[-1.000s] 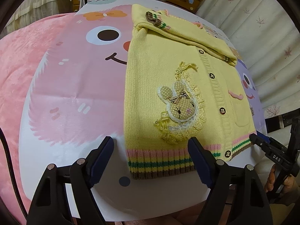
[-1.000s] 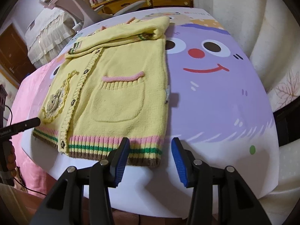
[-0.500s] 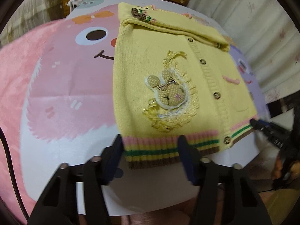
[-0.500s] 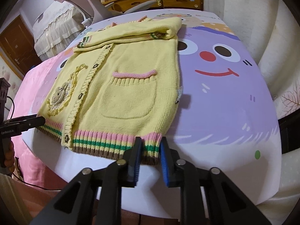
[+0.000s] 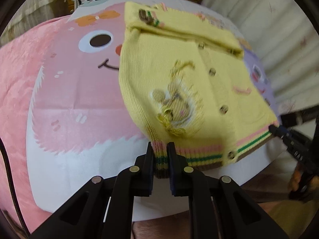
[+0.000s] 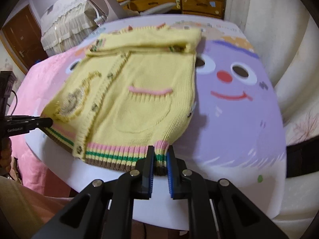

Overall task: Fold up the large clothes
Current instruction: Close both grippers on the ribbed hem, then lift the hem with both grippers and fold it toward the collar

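A yellow knitted cardigan (image 5: 199, 91) with a bunny patch and a pink, green and brown striped hem lies on the table, its sleeves folded across the top. My left gripper (image 5: 160, 155) is shut on the hem's left corner. My right gripper (image 6: 160, 159) is shut on the hem's right corner. The cardigan (image 6: 143, 91) also shows in the right wrist view, its near edge lifted off the table. Each gripper shows at the edge of the other's view.
The round table has a cartoon cloth, pink (image 5: 69, 91) on the left and purple (image 6: 239, 107) on the right. A wooden dresser (image 6: 179, 0) and a chair (image 6: 95, 2) stand behind the table. A curtain hangs at the right.
Both grippers have moved in onto the hem corners and closed on them. The hem has risen off the table.
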`<state>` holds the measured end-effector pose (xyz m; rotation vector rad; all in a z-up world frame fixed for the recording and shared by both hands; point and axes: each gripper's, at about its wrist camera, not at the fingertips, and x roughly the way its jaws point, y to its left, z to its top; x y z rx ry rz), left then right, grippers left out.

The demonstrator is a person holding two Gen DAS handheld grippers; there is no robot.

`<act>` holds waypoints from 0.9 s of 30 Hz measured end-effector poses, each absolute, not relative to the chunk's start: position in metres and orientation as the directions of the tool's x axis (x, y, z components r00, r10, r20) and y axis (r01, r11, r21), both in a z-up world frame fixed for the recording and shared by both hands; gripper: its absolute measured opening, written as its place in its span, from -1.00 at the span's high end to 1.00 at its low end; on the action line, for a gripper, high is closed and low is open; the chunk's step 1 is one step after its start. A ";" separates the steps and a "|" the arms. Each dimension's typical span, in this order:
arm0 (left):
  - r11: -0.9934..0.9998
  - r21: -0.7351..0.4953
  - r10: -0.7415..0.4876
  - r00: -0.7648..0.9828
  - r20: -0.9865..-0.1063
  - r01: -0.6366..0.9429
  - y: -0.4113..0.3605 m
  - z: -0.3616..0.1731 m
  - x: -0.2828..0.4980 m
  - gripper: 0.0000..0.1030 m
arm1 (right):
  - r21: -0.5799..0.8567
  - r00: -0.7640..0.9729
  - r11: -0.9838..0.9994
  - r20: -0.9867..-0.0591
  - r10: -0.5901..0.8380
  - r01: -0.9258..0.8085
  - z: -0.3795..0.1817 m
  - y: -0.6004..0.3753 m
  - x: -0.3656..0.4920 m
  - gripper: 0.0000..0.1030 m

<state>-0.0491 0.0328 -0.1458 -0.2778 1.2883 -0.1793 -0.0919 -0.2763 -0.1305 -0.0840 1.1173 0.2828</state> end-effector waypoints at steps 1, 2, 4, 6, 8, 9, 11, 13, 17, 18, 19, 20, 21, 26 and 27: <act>0.946 -0.321 -0.297 0.284 -0.912 -0.040 0.036 -0.138 -0.044 0.82 | 0.081 0.415 0.958 -0.889 0.194 -0.274 -0.123 -0.277 -0.090 0.79; 0.941 -0.333 -0.305 0.295 -0.906 -0.051 0.038 -0.131 -0.041 0.82 | 0.086 0.428 0.955 -0.880 0.206 -0.284 -0.113 -0.277 -0.086 0.79; 0.928 -0.365 -0.320 0.333 -0.887 -0.081 0.042 -0.112 -0.031 0.82 | 0.098 0.450 0.949 -0.862 0.232 -0.301 -0.095 -0.278 -0.077 0.79; 0.918 -0.379 -0.317 0.362 -0.876 -0.114 0.046 -0.097 -0.019 0.82 | 0.102 0.477 0.944 -0.842 0.250 -0.314 -0.080 -0.278 -0.068 0.80; 0.903 -0.397 -0.308 0.401 -0.863 -0.162 0.053 -0.081 -0.003 0.82 | 0.110 0.511 0.939 -0.815 0.273 -0.327 -0.062 -0.277 -0.052 0.80; 0.896 -0.405 -0.299 0.427 -0.853 -0.182 0.054 -0.072 0.006 0.82 | 0.113 0.525 0.937 -0.803 0.282 -0.331 -0.055 -0.277 -0.045 0.80; 0.886 -0.415 -0.284 0.466 -0.838 -0.206 0.054 -0.060 0.022 0.82 | 0.113 0.560 0.933 -0.773 0.299 -0.342 -0.039 -0.277 -0.025 0.80; 0.875 -0.425 -0.270 0.495 -0.826 -0.231 0.051 -0.051 0.048 0.82 | 0.117 0.580 0.927 -0.750 0.318 -0.357 -0.028 -0.275 -0.004 0.80; 0.872 -0.417 -0.244 0.513 -0.823 -0.255 0.057 -0.047 0.084 0.82 | 0.110 0.582 0.928 -0.750 0.313 -0.357 -0.025 -0.274 0.039 0.80; 0.872 -0.413 -0.236 0.513 -0.825 -0.262 0.058 -0.048 0.094 0.82 | 0.114 0.575 0.929 -0.757 0.310 -0.351 -0.027 -0.273 0.051 0.80; 0.869 -0.411 -0.232 0.508 -0.829 -0.275 0.060 -0.053 0.107 0.82 | 0.122 0.565 0.932 -0.766 0.307 -0.341 -0.031 -0.272 0.066 0.80; 0.867 -0.409 -0.229 0.503 -0.834 -0.283 0.062 -0.061 0.114 0.82 | 0.131 0.556 0.935 -0.774 0.304 -0.329 -0.035 -0.272 0.077 0.79; 0.867 -0.403 -0.224 0.492 -0.841 -0.294 0.064 -0.068 0.124 0.81 | 0.140 0.546 0.939 -0.782 0.300 -0.316 -0.041 -0.272 0.088 0.79; 0.865 -0.382 -0.226 0.427 -0.876 -0.325 0.073 -0.112 0.167 0.79 | 0.156 0.497 0.967 -0.835 0.238 -0.202 -0.081 -0.273 0.140 0.76; 0.867 -0.379 -0.228 0.418 -0.879 -0.324 0.074 -0.119 0.174 0.78 | 0.155 0.481 0.971 -0.847 0.224 -0.180 -0.090 -0.274 0.146 0.74</act>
